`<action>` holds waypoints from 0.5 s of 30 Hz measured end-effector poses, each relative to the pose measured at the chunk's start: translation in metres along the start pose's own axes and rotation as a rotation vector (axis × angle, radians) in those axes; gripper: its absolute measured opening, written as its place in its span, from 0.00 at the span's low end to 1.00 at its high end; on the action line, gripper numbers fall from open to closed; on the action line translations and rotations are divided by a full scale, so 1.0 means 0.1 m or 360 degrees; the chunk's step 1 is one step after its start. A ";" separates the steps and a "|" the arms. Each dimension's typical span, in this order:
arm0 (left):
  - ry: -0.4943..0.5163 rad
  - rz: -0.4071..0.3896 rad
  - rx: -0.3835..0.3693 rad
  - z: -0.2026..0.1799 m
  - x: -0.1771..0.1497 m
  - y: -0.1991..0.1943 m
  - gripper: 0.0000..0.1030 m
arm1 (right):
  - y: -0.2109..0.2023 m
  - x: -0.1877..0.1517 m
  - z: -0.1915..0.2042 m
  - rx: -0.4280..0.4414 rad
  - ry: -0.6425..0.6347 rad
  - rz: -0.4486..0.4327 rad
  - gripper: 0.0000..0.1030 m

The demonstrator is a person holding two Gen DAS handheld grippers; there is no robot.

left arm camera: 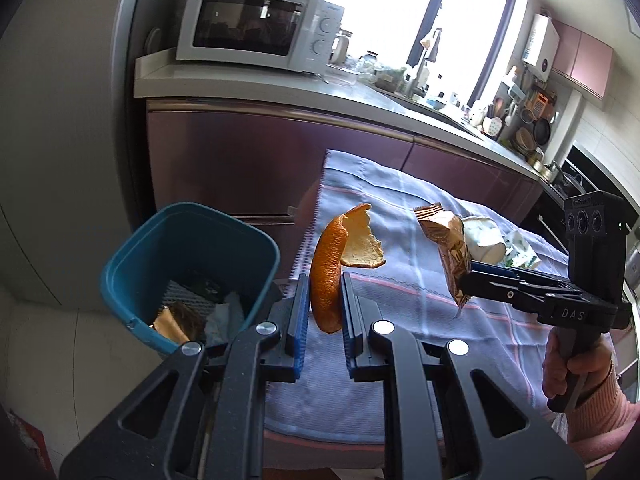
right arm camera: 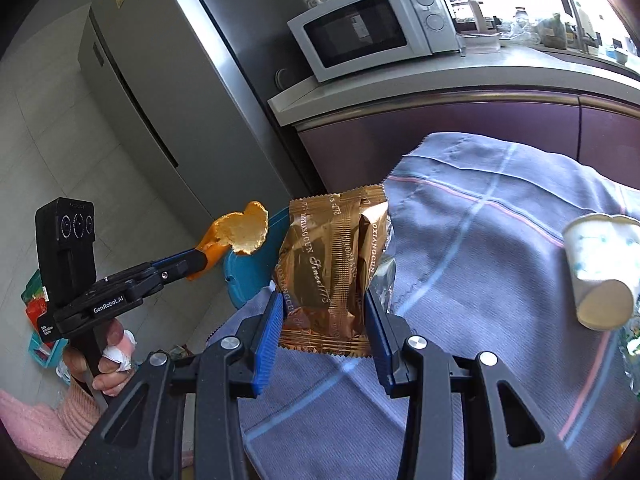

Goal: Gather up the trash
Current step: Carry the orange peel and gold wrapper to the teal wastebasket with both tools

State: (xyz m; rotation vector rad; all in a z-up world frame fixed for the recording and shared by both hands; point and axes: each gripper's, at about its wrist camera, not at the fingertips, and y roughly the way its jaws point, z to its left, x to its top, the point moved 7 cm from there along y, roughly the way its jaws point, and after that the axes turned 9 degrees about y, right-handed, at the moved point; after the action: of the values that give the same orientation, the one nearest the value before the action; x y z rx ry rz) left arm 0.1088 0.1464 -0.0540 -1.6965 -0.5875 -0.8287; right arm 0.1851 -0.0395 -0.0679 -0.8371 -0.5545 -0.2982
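My left gripper [left arm camera: 325, 304] is shut on an orange peel [left arm camera: 332, 268] and holds it up near the table's left edge, right of the teal trash bin [left arm camera: 132, 248]. The bin holds some wrappers and tissue. My right gripper [right arm camera: 322, 312] is shut on a gold snack wrapper [right arm camera: 328, 264] above the cloth. In the left wrist view the wrapper [left arm camera: 450, 252] hangs from the right gripper [left arm camera: 466, 280]. In the right wrist view the peel [right arm camera: 236, 236] sits in the left gripper [right arm camera: 196, 264], above the bin [right arm camera: 248, 272].
A blue checked cloth [left arm camera: 400, 208] covers the table. A tipped paper cup [right arm camera: 600, 268] lies on it to the right, also in the left wrist view [left arm camera: 484, 244]. A counter with a microwave [left arm camera: 256, 24] stands behind; a fridge [right arm camera: 160, 92] is at left.
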 end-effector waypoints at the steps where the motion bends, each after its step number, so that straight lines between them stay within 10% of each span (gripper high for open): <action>1: -0.0012 -0.0005 0.0023 0.08 0.02 0.00 0.15 | 0.06 0.02 0.04 0.0010 -0.0017 0.0016 0.38; 15: -0.0150 0.0032 0.0214 0.87 -0.04 0.14 0.15 | 0.79 0.21 0.58 0.0054 -0.0228 0.0162 0.38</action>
State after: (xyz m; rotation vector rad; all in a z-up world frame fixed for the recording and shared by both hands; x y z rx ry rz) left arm 0.1363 0.2259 -0.0792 -1.6223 -0.6744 -0.6825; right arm 0.2185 0.0544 -0.0730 -0.8554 -0.6463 -0.1359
